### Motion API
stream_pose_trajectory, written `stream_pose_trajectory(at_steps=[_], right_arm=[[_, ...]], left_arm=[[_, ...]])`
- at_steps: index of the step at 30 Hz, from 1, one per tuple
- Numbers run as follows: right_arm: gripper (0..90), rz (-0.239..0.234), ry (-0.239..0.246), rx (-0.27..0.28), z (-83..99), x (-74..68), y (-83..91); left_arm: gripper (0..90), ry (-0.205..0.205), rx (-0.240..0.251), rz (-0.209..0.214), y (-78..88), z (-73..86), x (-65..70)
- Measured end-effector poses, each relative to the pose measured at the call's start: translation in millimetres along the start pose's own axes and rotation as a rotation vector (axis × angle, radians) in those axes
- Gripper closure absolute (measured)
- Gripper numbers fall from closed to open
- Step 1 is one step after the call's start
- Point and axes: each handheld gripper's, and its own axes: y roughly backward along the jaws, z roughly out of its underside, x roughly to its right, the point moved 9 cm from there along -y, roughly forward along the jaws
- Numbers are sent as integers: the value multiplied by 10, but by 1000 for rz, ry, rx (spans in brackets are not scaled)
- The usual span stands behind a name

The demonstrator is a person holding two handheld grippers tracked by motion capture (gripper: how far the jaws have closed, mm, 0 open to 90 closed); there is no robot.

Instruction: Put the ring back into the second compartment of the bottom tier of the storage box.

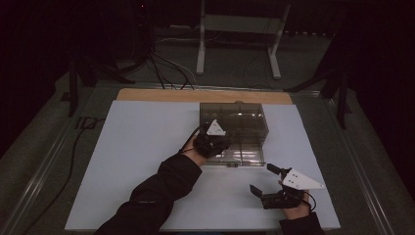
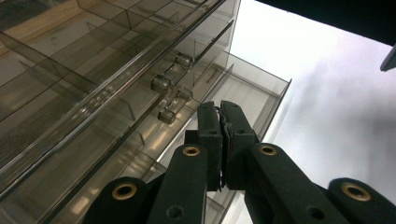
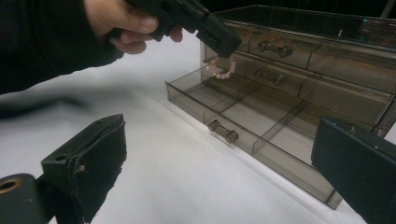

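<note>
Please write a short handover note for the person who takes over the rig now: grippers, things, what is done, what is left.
Left gripper: jaws shut on a pink bead string, which hangs over the open bottom drawer's back-left compartment.
Right gripper: open, holds nothing, waits on the white table in front of the clear drawer box.
Done: bottom drawer pulled out, beads brought above it.
Left: probably lower and release the beads, then push the drawer shut.

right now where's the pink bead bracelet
In the right gripper view the pink bead bracelet hangs from the shut left gripper, above the back left compartment of the open bottom drawer.
</note>
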Motion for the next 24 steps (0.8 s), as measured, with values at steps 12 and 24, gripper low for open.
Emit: stream_pose_trajectory(at_steps=[12, 24], right_arm=[[31, 0, 0, -2, 2, 1, 4], [31, 0, -3, 0, -1, 3, 10]], left_arm=[[881, -5, 31, 5, -109, -116, 30], [623, -14, 7, 22, -60, -105, 148]])
